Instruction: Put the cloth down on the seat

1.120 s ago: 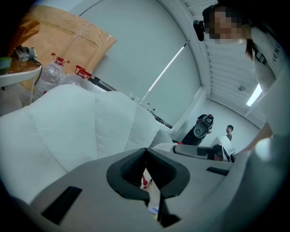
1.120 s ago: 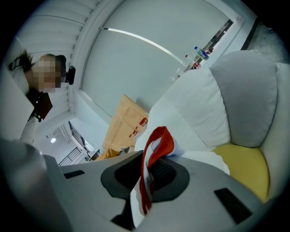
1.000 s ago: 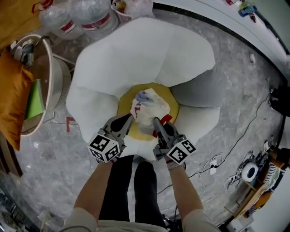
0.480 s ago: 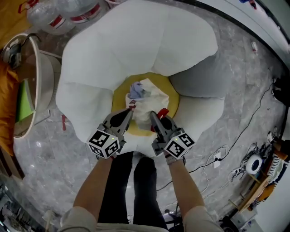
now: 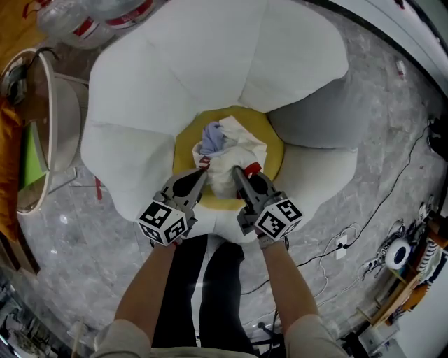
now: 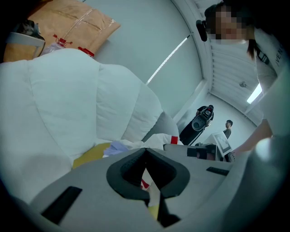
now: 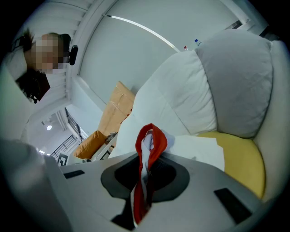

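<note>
A white cloth (image 5: 231,157) with red trim and a bluish patch lies bunched over the yellow seat (image 5: 269,136) of a white petal-shaped chair (image 5: 210,63). My left gripper (image 5: 202,170) is shut on the cloth's near left edge; a thin strip of it shows pinched between the jaws (image 6: 146,179). My right gripper (image 5: 238,171) is shut on the near right edge, where a red-trimmed fold (image 7: 148,152) stands up between the jaws. Both grippers sit low, just above the seat's front.
A grey cushion (image 5: 311,119) forms the chair's right side. A round white side table (image 5: 49,133) with a green item stands at the left, water bottles (image 5: 105,17) behind. Cables (image 5: 350,238) trail over the marble floor at the right. The person's legs (image 5: 203,280) stand before the chair.
Both grippers have come down toward the seat with the cloth. More of the cloth now rests on the yellow cushion.
</note>
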Demonstrator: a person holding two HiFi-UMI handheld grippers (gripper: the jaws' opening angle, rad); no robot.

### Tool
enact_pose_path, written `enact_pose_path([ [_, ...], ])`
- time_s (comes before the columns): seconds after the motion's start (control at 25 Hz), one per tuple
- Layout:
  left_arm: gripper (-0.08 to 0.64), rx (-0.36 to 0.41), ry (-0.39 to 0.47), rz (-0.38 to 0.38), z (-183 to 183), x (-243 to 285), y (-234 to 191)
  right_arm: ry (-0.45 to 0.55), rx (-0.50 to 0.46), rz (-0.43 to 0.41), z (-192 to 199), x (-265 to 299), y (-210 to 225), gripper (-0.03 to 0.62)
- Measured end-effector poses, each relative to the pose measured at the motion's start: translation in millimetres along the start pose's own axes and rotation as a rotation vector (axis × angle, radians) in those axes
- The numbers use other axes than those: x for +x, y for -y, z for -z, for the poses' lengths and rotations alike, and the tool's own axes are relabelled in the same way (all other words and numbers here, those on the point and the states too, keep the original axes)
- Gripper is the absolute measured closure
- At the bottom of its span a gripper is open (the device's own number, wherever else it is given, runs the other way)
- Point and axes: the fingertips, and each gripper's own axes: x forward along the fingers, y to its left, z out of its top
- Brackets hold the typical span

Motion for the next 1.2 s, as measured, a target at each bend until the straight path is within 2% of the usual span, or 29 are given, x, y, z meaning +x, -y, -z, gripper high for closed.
enact_pose_path([
  [0.48,0.546,0.026,0.004,0.001,18,12,-17,-0.013,0.009,0.021,18,17,30,0.538],
  [1.04,0.546,0.005,0.048,-0.028,34,18,-26,-0.093,-0.139,0.059,32,32,48,0.538],
  [1.2,0.546,0.025,0.046,-0.031,41,16,-22,-0.095,-0.157,0.081,36,34,53,0.538],
])
